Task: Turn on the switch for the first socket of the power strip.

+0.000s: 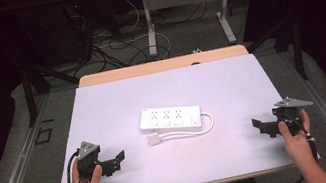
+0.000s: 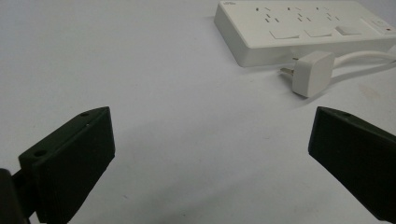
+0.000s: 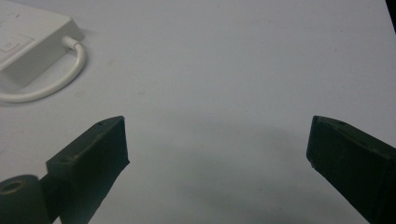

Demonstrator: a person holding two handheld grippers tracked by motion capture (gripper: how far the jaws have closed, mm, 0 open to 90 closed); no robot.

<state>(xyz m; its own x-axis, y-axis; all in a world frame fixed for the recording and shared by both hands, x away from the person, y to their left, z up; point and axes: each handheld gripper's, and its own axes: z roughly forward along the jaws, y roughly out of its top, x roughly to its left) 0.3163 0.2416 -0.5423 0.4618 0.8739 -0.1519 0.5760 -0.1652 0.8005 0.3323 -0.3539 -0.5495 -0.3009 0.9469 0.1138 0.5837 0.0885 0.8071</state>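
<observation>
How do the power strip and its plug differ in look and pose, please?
The power strip is a long flat block with outlet holes and switches on top; the plug is a small squarish block with metal prongs. The strip lies flat mid-table; the plug lies on its side just in front of it. Both are white and joined by one white cable.

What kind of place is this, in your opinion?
Probably a lab or recording workspace, not a home. A white-covered table stands among dark curtains, loose cables lie on the carpet behind it, and a white power strip lies between two hand-held tongs.
</observation>
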